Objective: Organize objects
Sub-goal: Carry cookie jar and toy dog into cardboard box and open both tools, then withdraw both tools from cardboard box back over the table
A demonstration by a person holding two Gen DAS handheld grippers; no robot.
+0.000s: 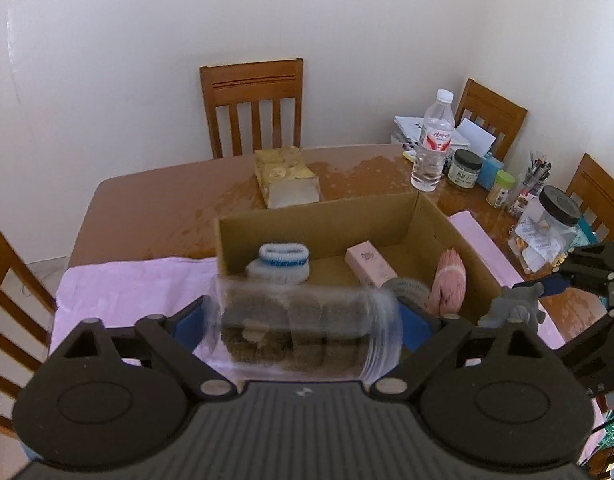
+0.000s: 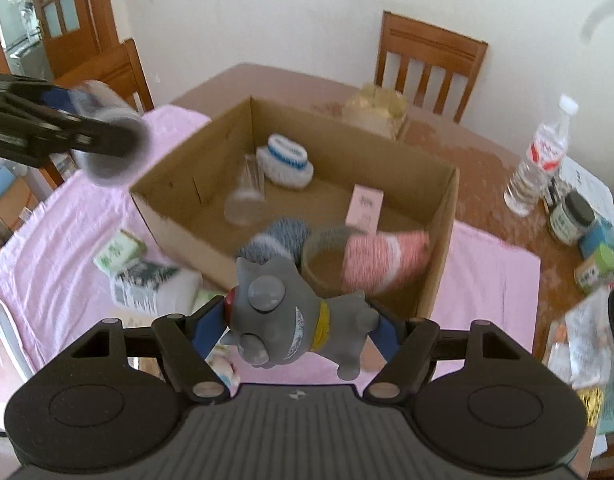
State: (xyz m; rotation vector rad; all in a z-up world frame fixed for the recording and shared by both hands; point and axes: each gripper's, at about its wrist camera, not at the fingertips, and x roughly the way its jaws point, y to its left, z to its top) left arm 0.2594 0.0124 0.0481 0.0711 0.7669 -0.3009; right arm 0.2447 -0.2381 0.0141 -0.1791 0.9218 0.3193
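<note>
my left gripper clamps a clear jar sideways, low centre of its frame, just before the cardboard box so it can drop in. my right gripper grips a grey toy dog by the box's near wall, ready to join the socks inside.

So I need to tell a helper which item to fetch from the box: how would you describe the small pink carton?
Find the open cardboard box on the pink cloth. On its floor toward the right wall lies the small pink carton, beside a pink-and-white sock. It is the only flat-sided, rectangular item there.
</note>
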